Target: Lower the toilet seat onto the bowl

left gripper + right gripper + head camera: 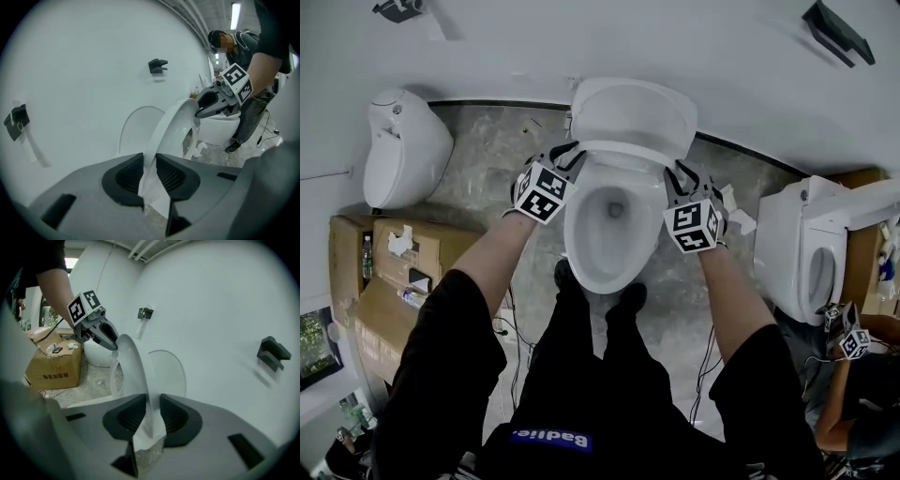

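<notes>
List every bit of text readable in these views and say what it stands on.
"Badlie": white letters, seen upside down, on a blue patch on the person's black clothing.
Cardboard box: one row of dark Chinese characters on its side, too blurred to read.
Nothing else is legible.

This is a test or training room, not a home bathroom: a left toilet (403,150), a middle toilet (609,258) and a right toilet (797,248) stand in a row along a bare white wall (581,37). Cardboard boxes (389,272) and loose cables (706,361) lie on the stone floor (487,150), and a second person (848,403) is by the right toilet.
</notes>
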Motion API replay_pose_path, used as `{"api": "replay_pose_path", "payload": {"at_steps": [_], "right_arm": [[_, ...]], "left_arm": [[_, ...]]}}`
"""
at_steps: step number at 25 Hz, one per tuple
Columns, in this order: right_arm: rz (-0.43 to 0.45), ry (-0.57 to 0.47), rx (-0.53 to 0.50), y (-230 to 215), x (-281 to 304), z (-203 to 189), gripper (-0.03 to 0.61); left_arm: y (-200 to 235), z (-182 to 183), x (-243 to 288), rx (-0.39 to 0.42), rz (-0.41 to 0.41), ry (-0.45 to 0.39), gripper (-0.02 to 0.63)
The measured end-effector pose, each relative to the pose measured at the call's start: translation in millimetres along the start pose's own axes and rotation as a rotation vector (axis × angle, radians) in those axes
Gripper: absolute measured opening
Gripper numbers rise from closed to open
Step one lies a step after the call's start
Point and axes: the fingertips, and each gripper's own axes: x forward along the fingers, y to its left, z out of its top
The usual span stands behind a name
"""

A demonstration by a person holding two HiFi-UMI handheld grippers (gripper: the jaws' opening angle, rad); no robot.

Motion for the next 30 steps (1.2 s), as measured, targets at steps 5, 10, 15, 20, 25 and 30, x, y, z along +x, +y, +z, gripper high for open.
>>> {"api": "replay_pose_path", "payload": {"at_steps": [5, 10, 15, 20, 25, 30], "right_arm": [[0.033, 0.0, -0.045, 24.2, -19.1, -7.8, 0.104], [0.02, 0.037, -0.064, 49.1, -35.7, -16.9, 0.106], [-0.02, 0.11, -0.065, 78.0, -52.3, -30.1, 0.106], [-0.055, 0.181, -0.069, 109.2, -69.5, -49.5, 0.107], [-0.04, 0.232, -0.135, 144.0, -85.5, -74.7, 0.114], [-0.001, 0.25, -0.192, 180.4, -91.5, -99.1, 0.13]], "left_arm": [[-21.7, -14.4, -19.1, -0.015, 0.024, 0.019, 0.083], [-45.0, -30.8, -36.7, 0.005, -0.018, 0.008, 0.084], [-71.1, -49.9, -53.3, 0.044, -0.086, -0.023, 0.103], [-104.1, -74.3, -69.8, 0.062, -0.154, -0.058, 0.12], [-138.5, -101.9, -82.4, 0.111, -0.192, -0.041, 0.13], [-165.0, -136.4, -89.8, 0.131, -0.173, 0.009, 0.137]]}}
